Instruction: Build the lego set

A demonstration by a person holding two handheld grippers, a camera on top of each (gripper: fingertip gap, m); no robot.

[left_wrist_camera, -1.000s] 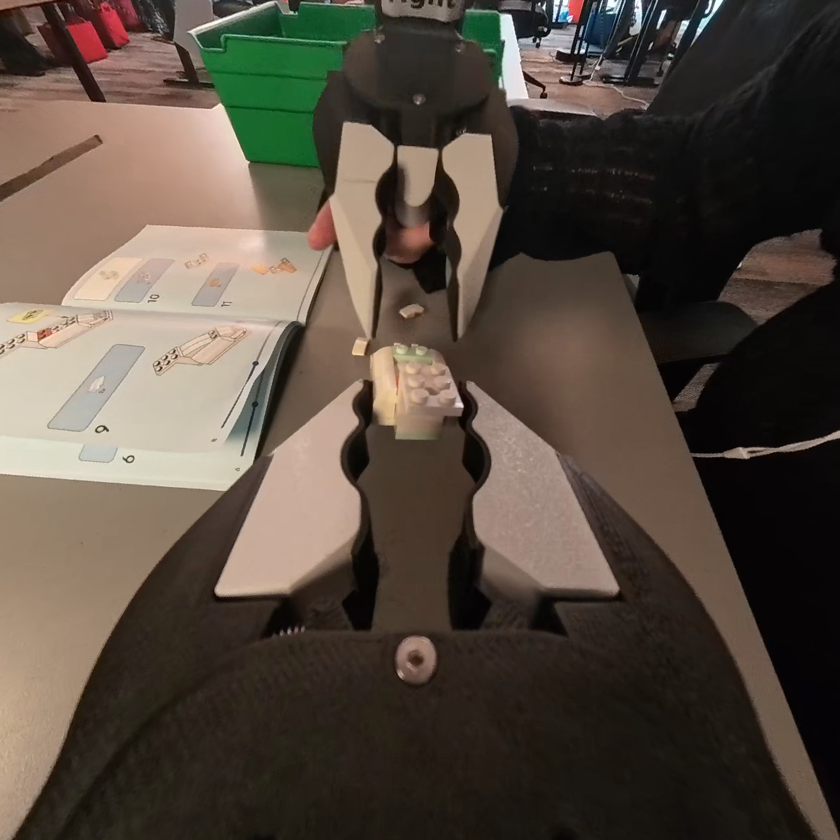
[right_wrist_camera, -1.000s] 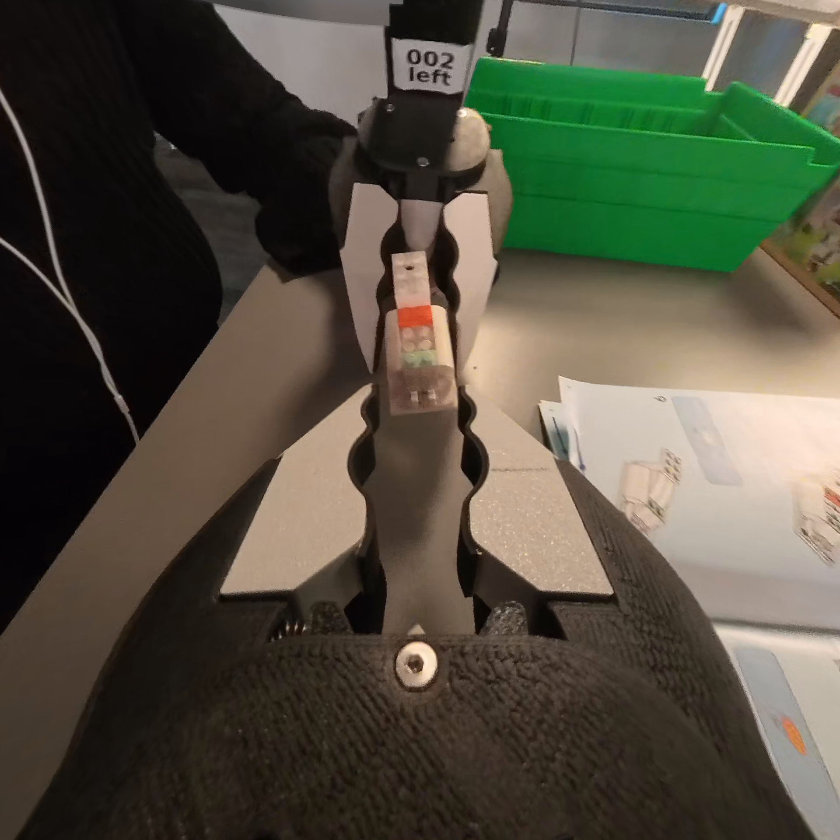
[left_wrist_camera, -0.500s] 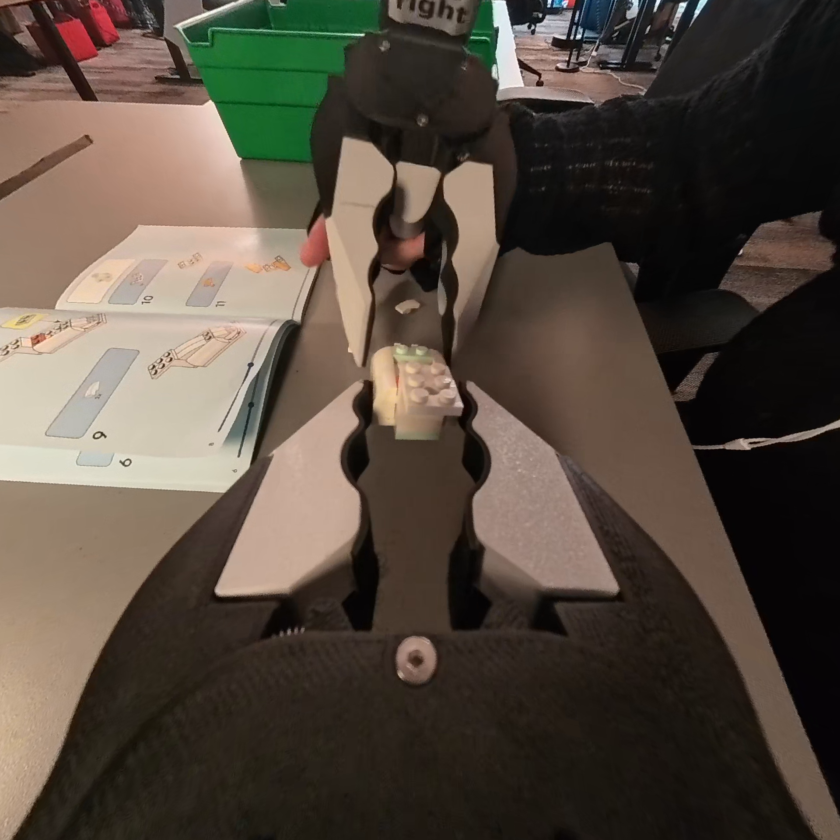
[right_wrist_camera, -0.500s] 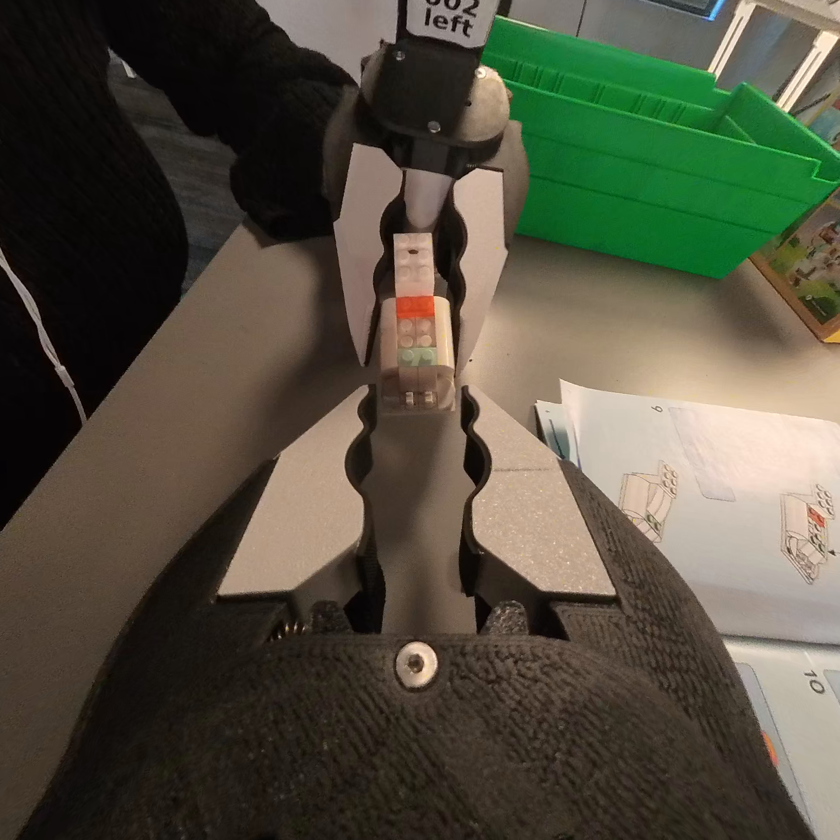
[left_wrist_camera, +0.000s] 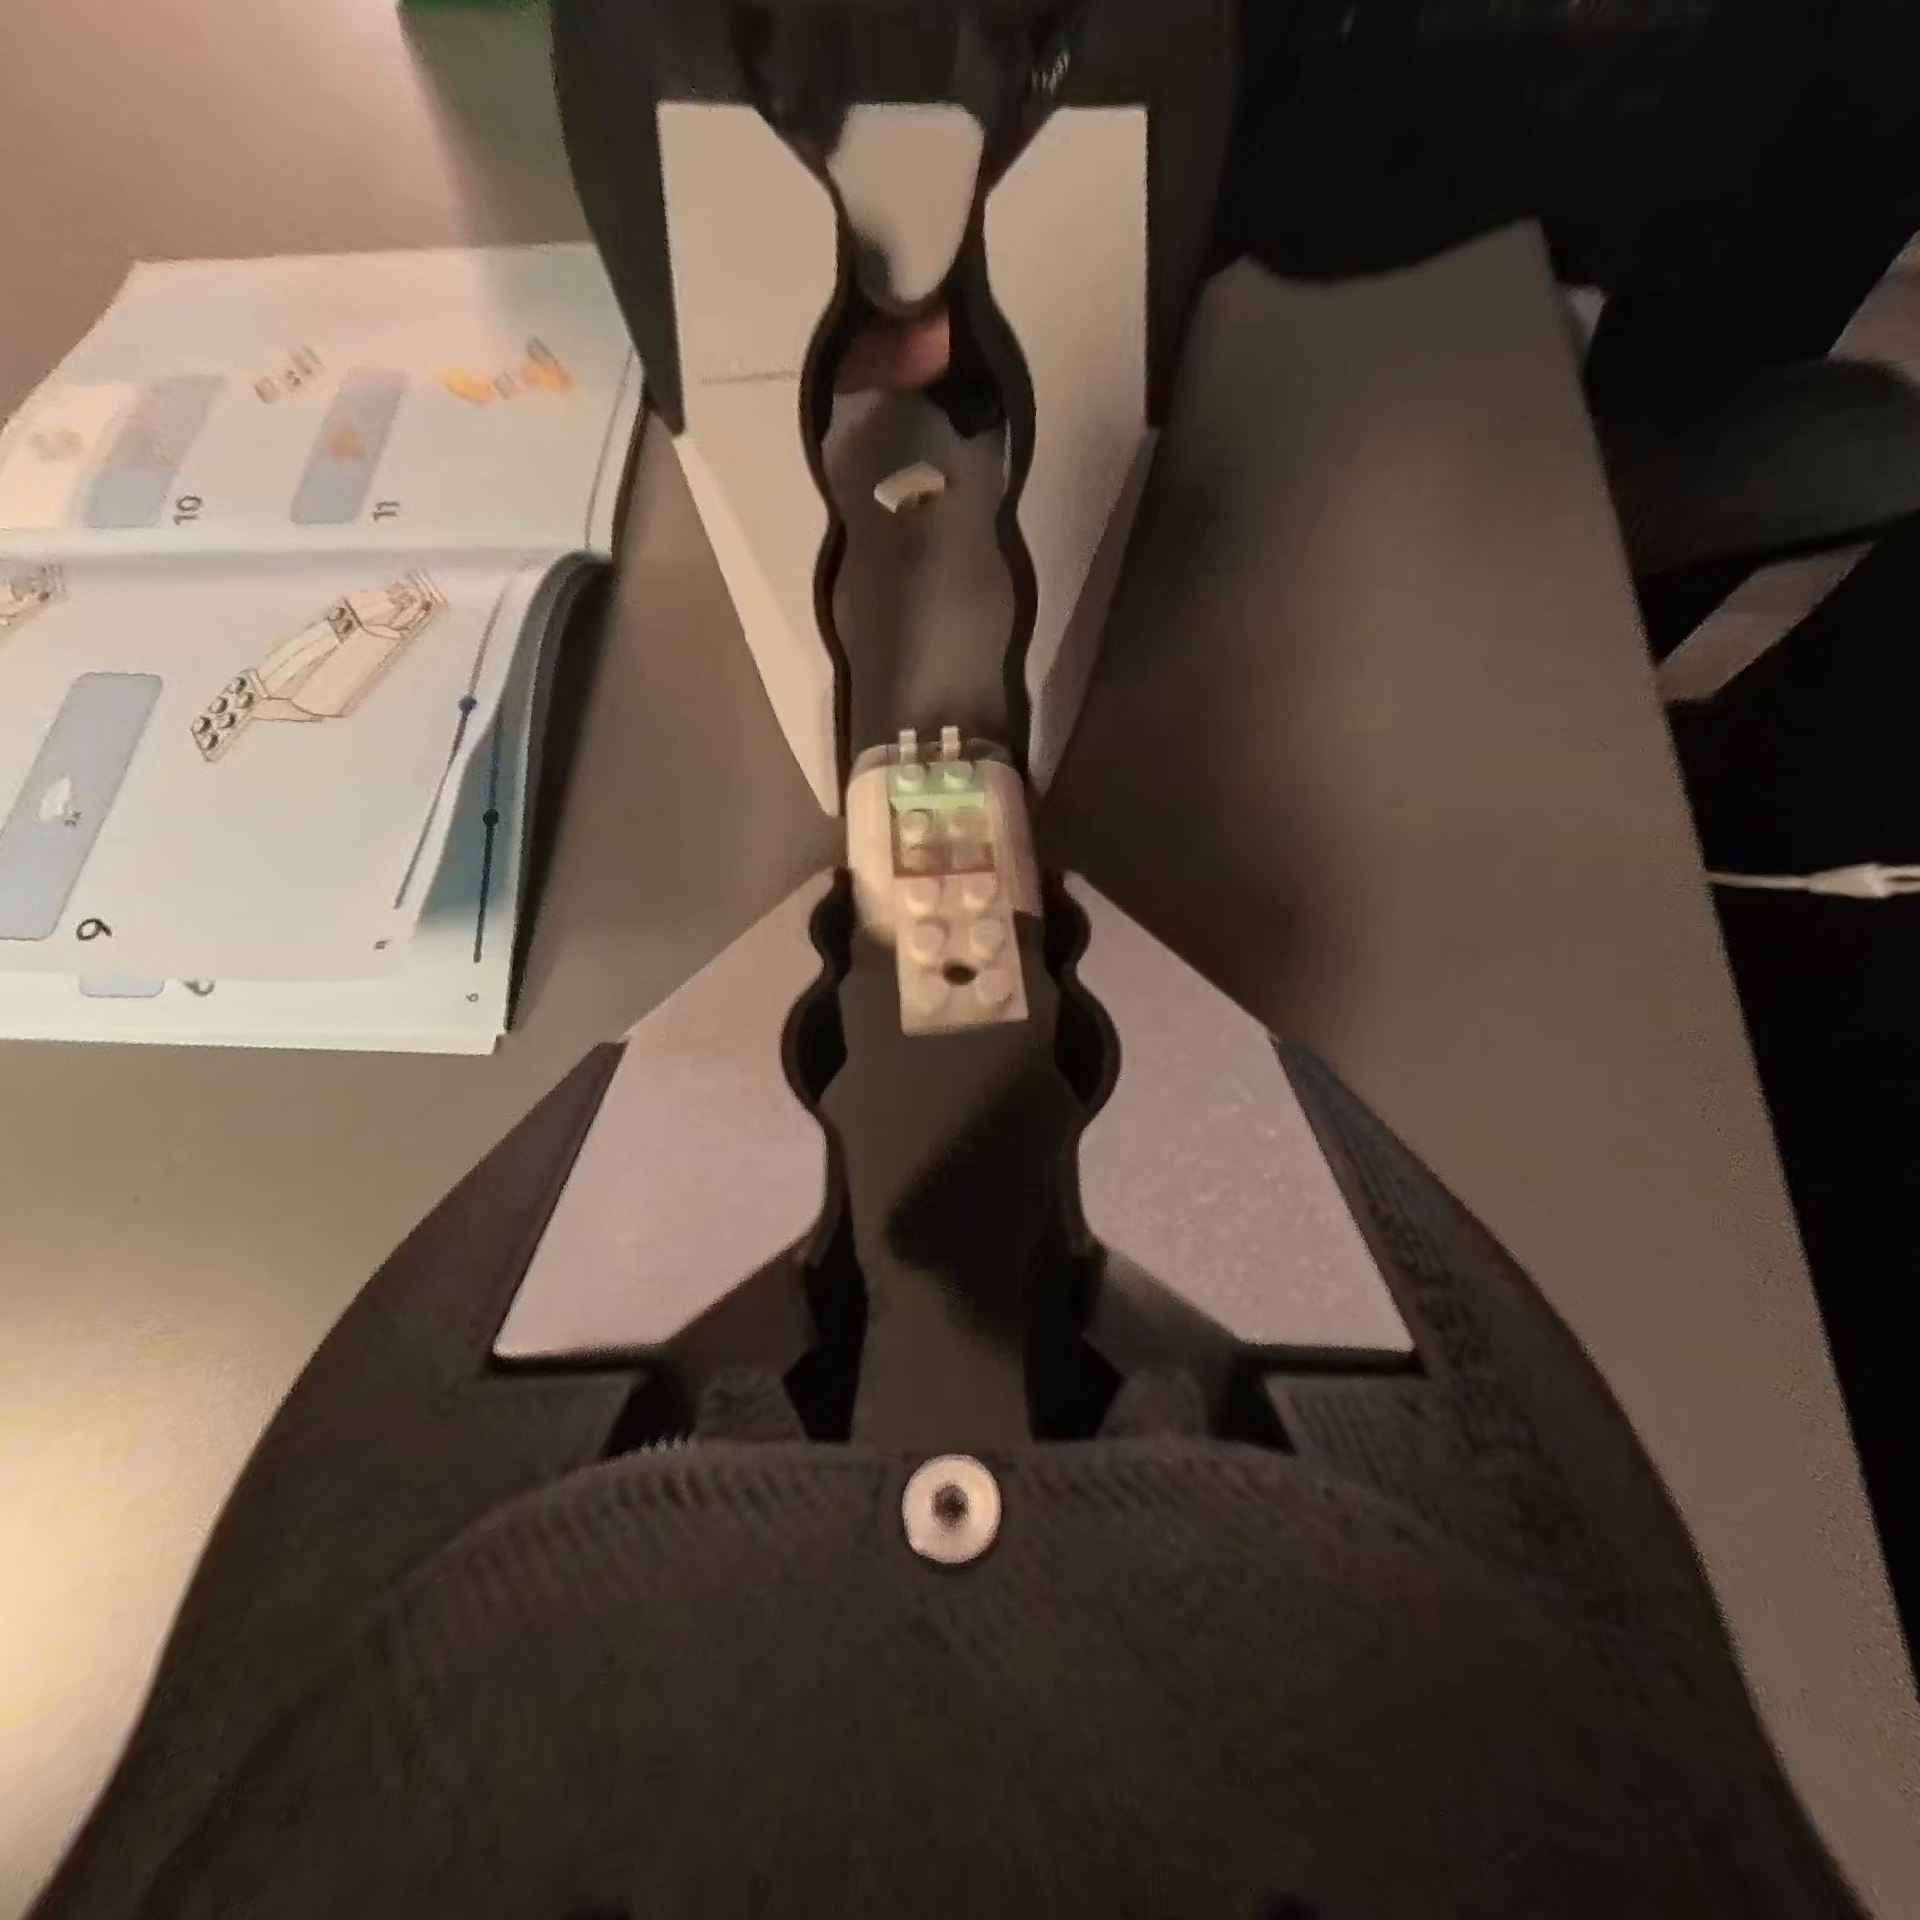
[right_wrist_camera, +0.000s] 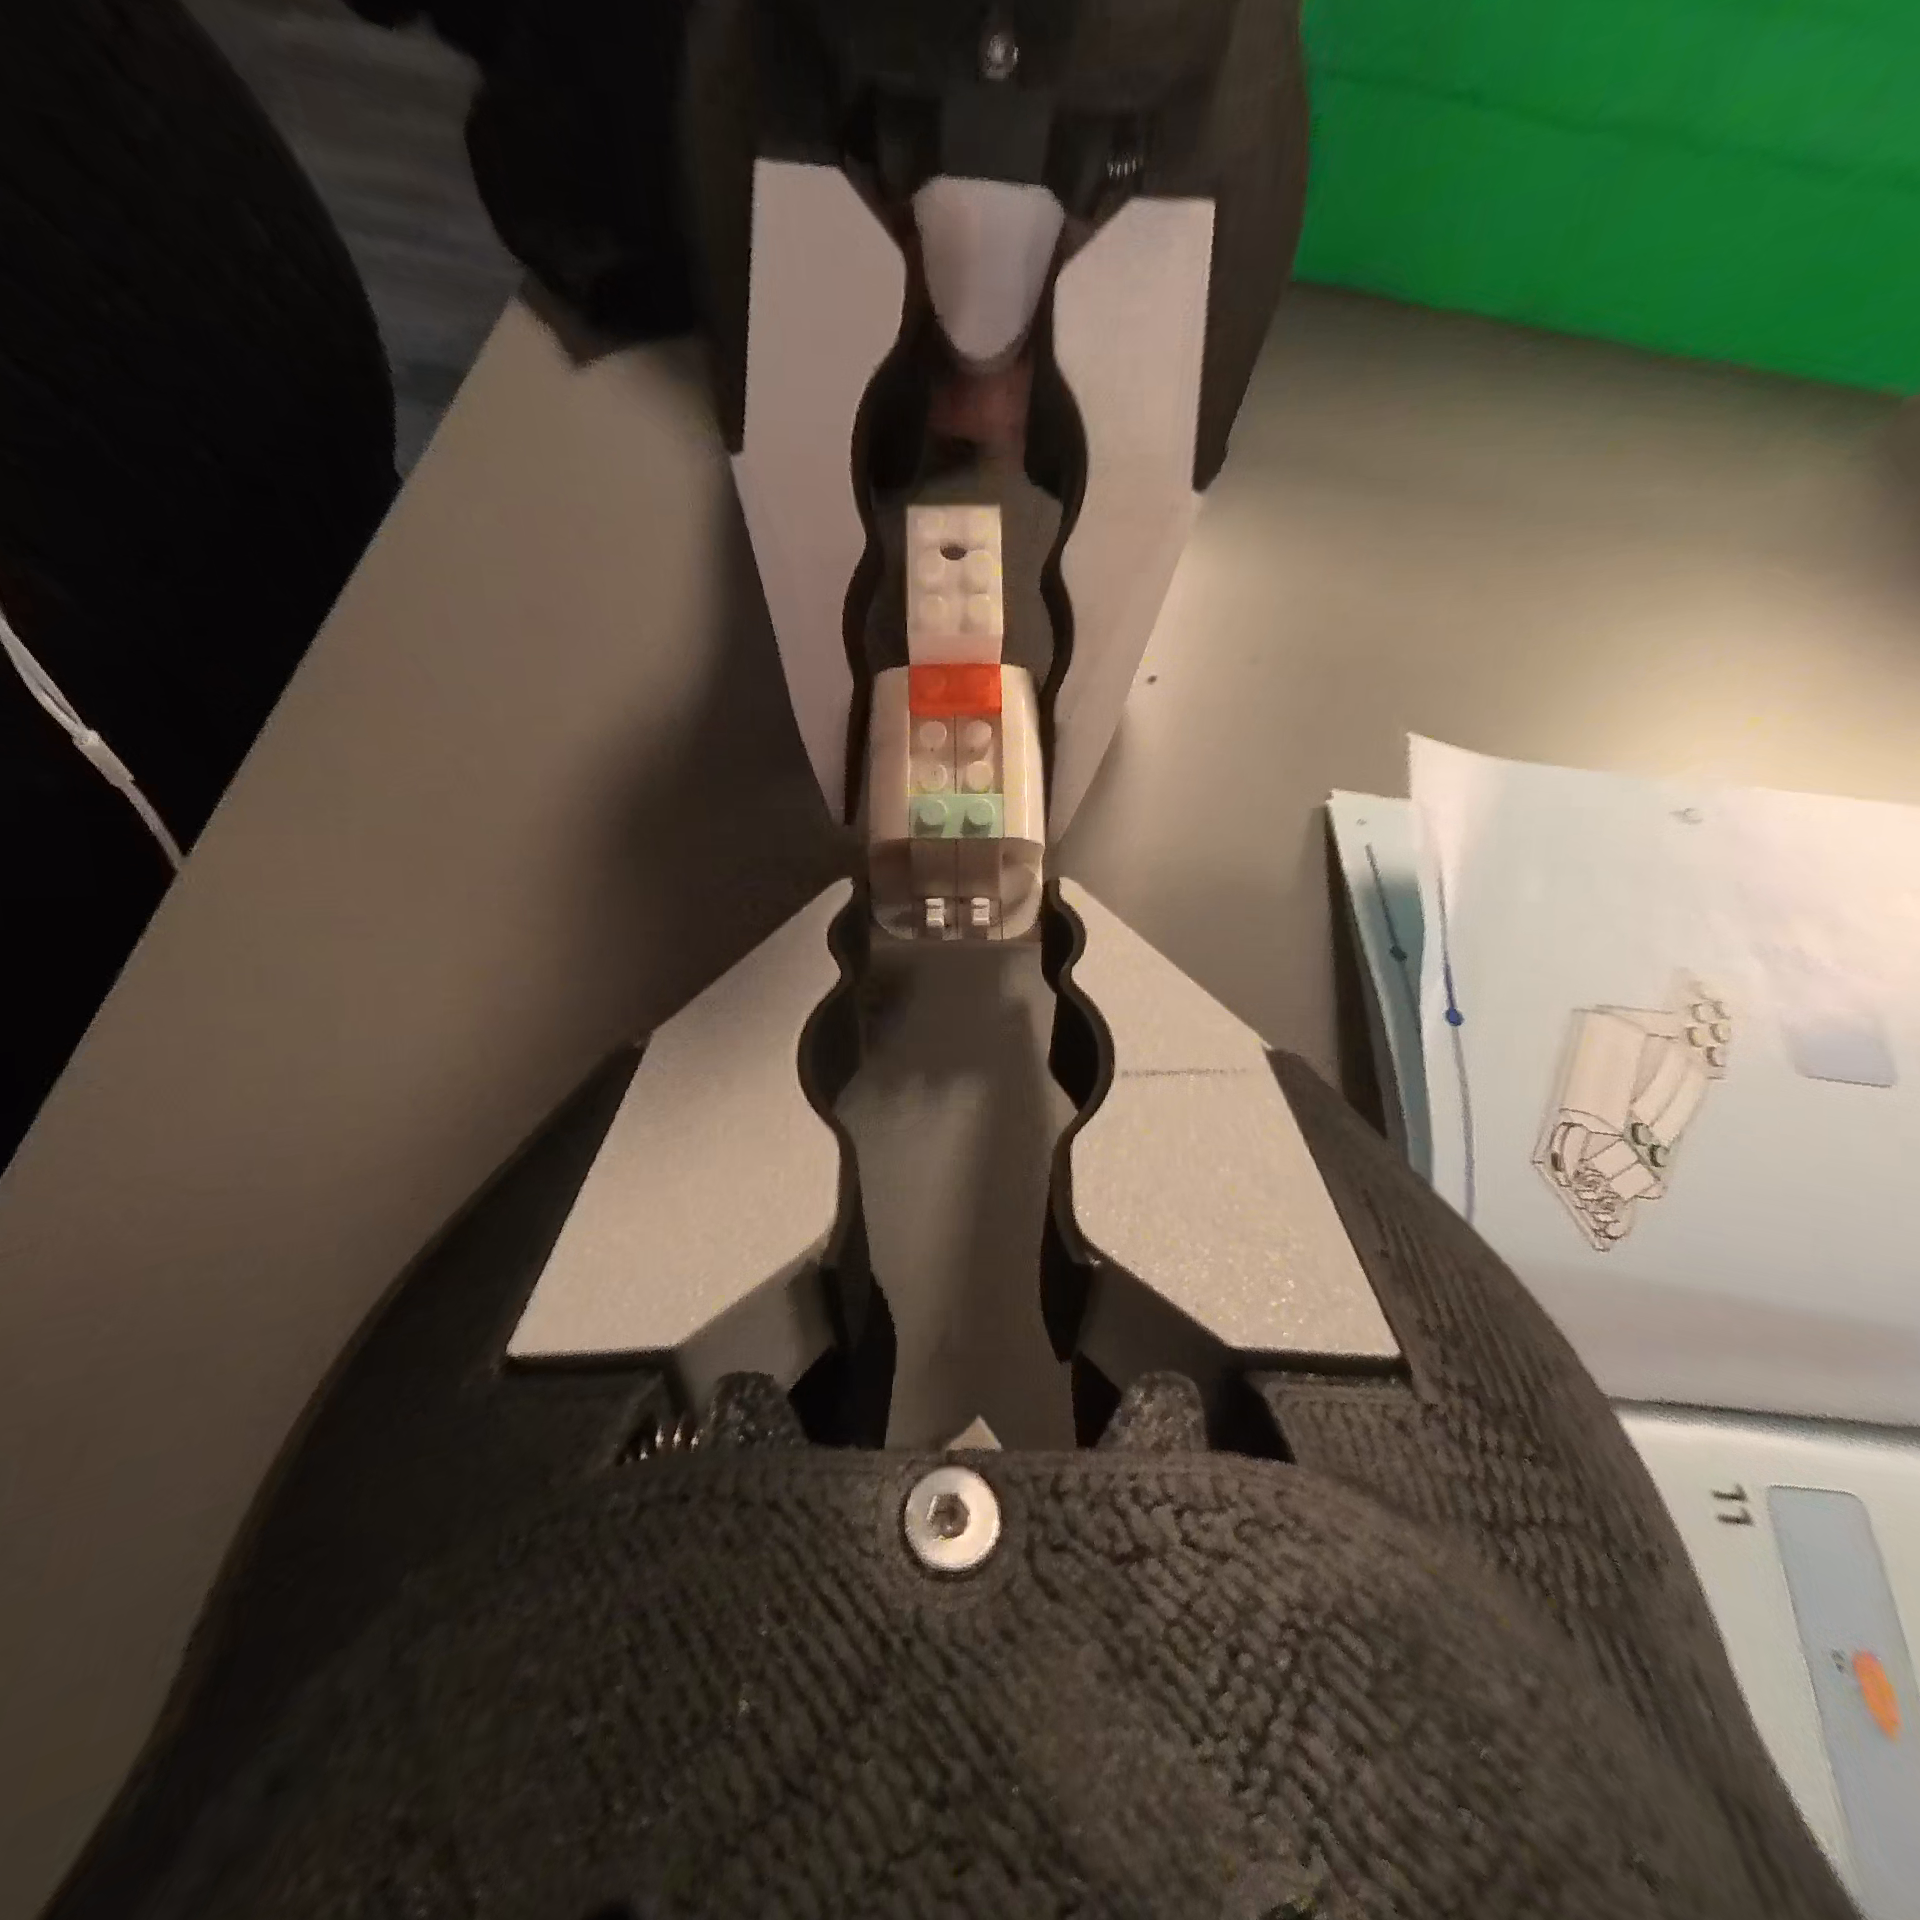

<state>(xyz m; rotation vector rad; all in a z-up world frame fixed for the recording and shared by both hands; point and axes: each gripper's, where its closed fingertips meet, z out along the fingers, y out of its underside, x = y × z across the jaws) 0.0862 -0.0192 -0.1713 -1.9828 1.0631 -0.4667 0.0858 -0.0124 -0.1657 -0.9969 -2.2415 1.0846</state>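
The right gripper (left_wrist_camera: 928, 800) has closed in tip to tip with the left gripper (left_wrist_camera: 951, 914). Both now pinch the model (left_wrist_camera: 940, 883), which lies flatter than before, above the table (left_wrist_camera: 1351, 727).

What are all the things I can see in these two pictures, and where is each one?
Lego assembly: one, mostly white with an orange-red strip and a pale green strip, held between the two grippers' tips above the table.
Loose small piece: one, whitish, on the table beyond the assembly.
Instruction booklet: one, pale blue and white, open on the table beside the grippers.
Bin: one, green, at the far side of the table.
Table: one, grey.
Left gripper: grey fingers, black body, gripping the assembly's studded end.
Right gripper: same colours, meeting the assembly's rounded end; whether it grips is unclear.
Sleeves: black.
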